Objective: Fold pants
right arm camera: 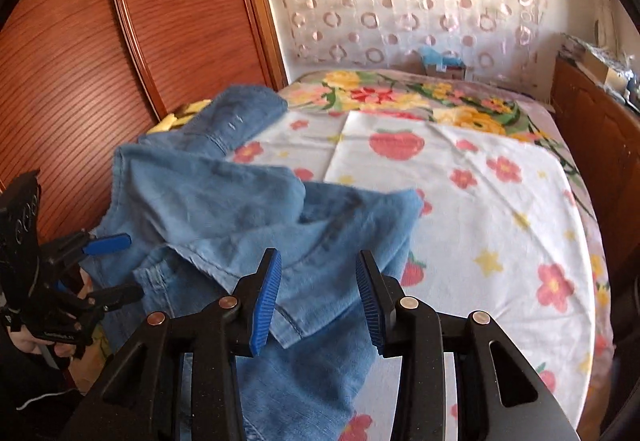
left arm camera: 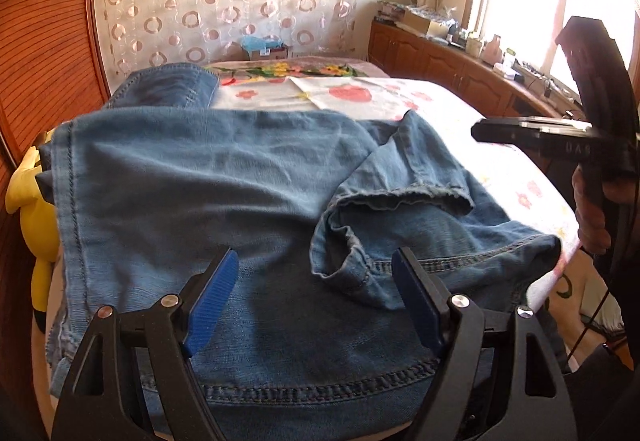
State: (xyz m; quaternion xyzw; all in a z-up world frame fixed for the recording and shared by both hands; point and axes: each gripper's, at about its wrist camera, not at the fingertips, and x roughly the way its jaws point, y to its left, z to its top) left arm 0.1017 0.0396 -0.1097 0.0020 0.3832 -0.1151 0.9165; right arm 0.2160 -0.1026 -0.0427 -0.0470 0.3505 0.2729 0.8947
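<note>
Bed with white flowered sheet [right arm camera: 500, 209] holds rumpled blue denim pants [left arm camera: 224, 181]. Left gripper [left arm camera: 314, 297] jaws spread wide above denim, pinching nothing. Right gripper [right arm camera: 318, 297] jaws parted, empty.

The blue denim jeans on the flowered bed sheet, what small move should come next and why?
Probably lower the open left gripper onto the blue denim jeans and pinch the rumpled hem to pull it flat. Both grippers hold nothing, the right gripper too, and the leg lies bunched on the flowered sheet.

The only legible lettering is "DAS", faint on the black body of the right gripper [left arm camera: 476, 131], seen beyond the jeans [left arm camera: 240, 201]. Small print on the left gripper [right arm camera: 114, 265] is too blurred to read.
</note>
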